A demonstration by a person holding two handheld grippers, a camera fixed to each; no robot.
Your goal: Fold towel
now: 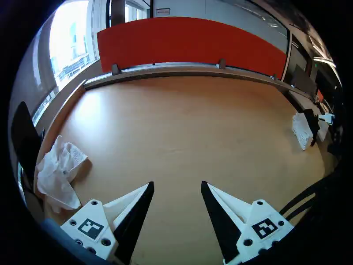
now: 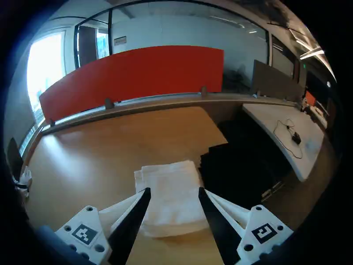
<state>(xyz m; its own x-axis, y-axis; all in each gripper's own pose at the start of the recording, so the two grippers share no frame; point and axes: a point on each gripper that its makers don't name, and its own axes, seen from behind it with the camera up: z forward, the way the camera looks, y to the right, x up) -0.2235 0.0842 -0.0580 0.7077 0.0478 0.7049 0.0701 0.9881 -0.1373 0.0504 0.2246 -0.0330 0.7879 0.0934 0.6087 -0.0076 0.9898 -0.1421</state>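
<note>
The left hand-held gripper [image 1: 176, 184] and the right hand-held gripper [image 2: 173, 190] stand wide open, holding nothing. The crumpled towel [image 1: 59, 174] lies at the counter [image 1: 185, 123] edge. A folded towel [image 2: 172, 203] lies beneath the right fingers. The cloth is probably light, soft and limp; take hold at a corner.

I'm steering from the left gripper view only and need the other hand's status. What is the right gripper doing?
Observer: The right gripper has its jaws open and is gripping nothing.
Operator: What's in front of it?
Observer: A neatly folded towel lies flat on the wooden table, directly ahead between the jaws.
Operator: Anything beyond that table edge?
Observer: A white desk stands off to the right, with a black cable lying on it.
</note>
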